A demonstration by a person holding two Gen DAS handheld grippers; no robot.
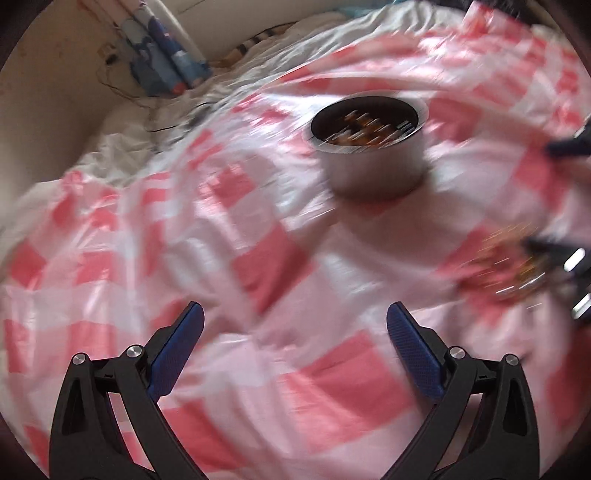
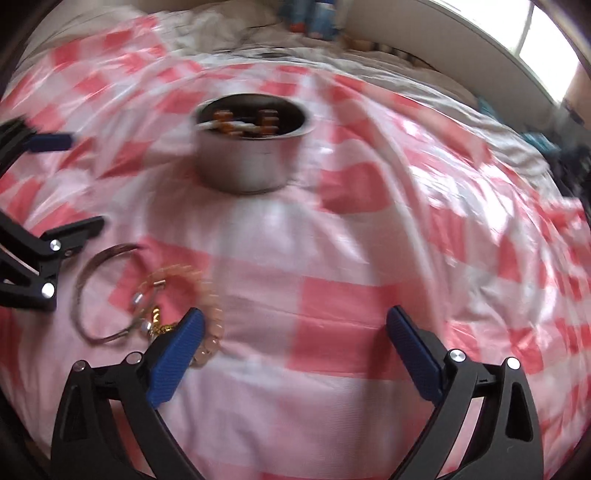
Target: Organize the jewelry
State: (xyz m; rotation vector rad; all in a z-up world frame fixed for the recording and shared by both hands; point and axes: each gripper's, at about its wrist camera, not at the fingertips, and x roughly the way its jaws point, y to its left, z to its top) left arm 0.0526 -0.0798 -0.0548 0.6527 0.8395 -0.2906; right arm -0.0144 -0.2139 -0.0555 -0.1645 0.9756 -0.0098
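Note:
A round metal tin (image 1: 373,166) (image 2: 251,162) stands on the pink-and-white checked cover and holds several amber and silver pieces. Loose jewelry lies at the lower left of the right wrist view: a thin metal bangle (image 2: 83,295), a peach beaded bracelet (image 2: 212,306) and a gold chain (image 2: 162,326). My right gripper (image 2: 295,317) is open just right of this pile, its left pad partly hiding the bracelet, and nothing is between its pads. My left gripper (image 1: 295,317) is open over bare cover. In the left wrist view the pile (image 1: 509,266) is a blur beside the right gripper (image 1: 541,195).
The checked plastic cover (image 2: 369,258) lies wrinkled over a bed with white sheets (image 1: 122,147). Rolled blue patterned items (image 1: 162,55) lean on the wall behind, with thin cables (image 1: 118,74) nearby. A window (image 2: 546,33) is at the back right. The left gripper (image 2: 79,184) shows at the left edge.

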